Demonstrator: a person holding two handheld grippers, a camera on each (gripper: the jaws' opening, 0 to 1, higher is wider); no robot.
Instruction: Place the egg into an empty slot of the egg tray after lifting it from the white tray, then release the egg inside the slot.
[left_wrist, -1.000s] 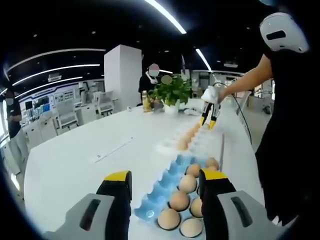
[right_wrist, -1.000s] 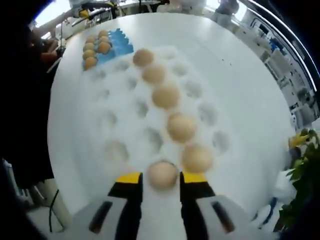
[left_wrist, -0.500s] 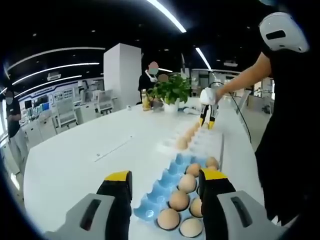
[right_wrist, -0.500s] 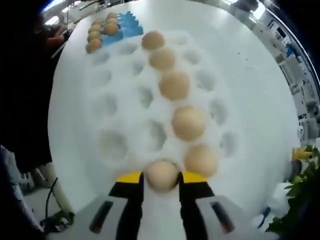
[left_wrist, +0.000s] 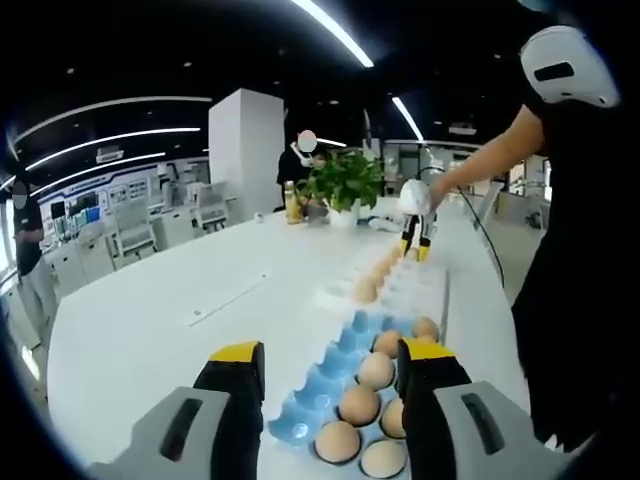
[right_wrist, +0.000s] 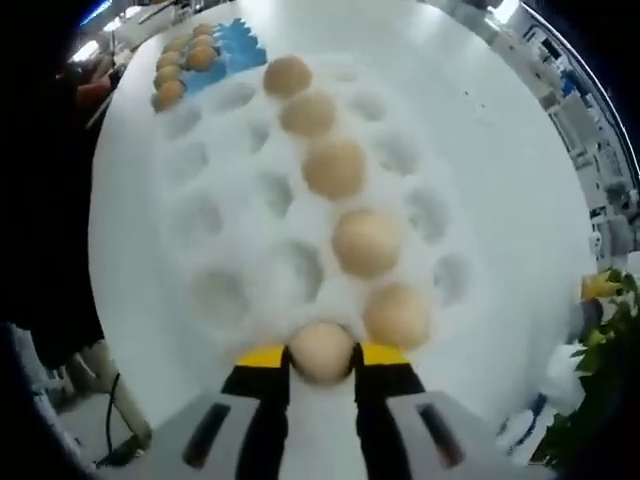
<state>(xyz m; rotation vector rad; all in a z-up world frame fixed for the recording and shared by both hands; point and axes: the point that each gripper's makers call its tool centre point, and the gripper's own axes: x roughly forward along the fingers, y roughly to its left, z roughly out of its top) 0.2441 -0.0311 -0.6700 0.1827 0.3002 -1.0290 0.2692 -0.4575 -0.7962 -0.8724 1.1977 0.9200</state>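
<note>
1. One glossy white tabletop (left_wrist: 150, 330) sits in an office-like room.
2. Right claw (right_wrist: 320, 357) is clamped on a smooth tan egg (right_wrist: 321, 350) above the moulded white tray (right_wrist: 230, 210).
3. Left claw (left_wrist: 330, 362) stands apart, seemingly over the blue egg tray (left_wrist: 325, 385).

White tray (right_wrist: 200, 215): left cols free, eggs (right_wrist: 366, 241) line right col; table (left_wrist: 150, 320) open.
</note>
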